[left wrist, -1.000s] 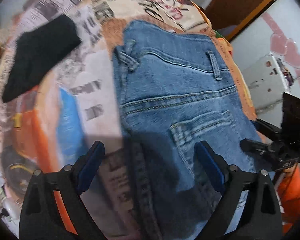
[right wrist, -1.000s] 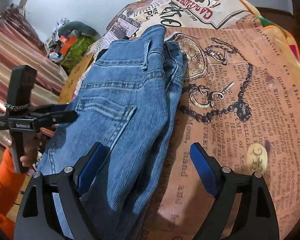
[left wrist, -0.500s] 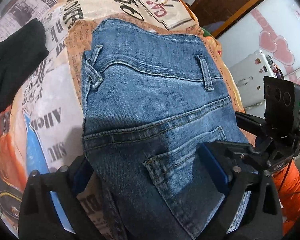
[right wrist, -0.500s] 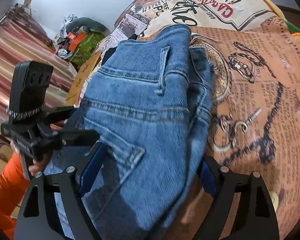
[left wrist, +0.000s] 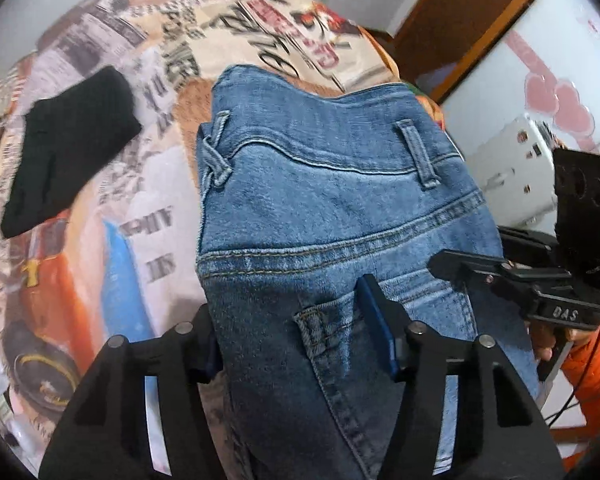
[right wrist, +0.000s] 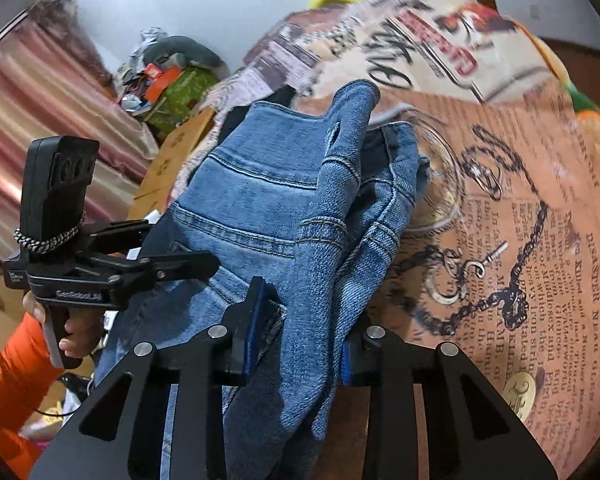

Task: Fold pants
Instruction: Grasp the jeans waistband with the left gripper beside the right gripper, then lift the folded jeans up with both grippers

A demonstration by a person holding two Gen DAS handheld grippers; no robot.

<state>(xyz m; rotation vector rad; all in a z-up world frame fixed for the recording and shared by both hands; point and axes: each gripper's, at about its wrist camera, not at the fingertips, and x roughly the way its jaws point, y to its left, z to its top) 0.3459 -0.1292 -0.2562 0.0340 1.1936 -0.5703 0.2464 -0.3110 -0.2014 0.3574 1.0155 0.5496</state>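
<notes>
The faded blue denim pants (left wrist: 332, 216) lie folded lengthwise on a newspaper-print bedspread (left wrist: 148, 184), waistband toward twelve o'clock, back pocket toward six.

The left gripper (left wrist: 296, 336) has just been closing; its blue-padded fingers (left wrist: 374, 332) pinch the denim edge near the pocket, bunching the cloth between them. In the right wrist view, the right gripper (right wrist: 300, 340) has likewise just been closing and clamps a raised ridge of denim, pulled up into a fold at its centre.

Each tool shows in the other's view: the right one at three o'clock, marked "DAS", gripped by a hand with an orange sleeve (left wrist: 592, 376); the left one at nine o'clock, its label blurred, possibly "GenRobot.AI".

The bedspread carries headline-style print: "DISASTER NEAR GLEN…" at three o'clock in the right view, beside a drawn chain and key (right wrist: 496, 256).

A folded black cloth (left wrist: 68, 152) lies at ten o'clock, apart from the pants. A white appliance (left wrist: 516, 176) sits at three o'clock beside a pink-heart panel; striped curtains (right wrist: 44, 120) hang at nine o'clock in the right view.
</notes>
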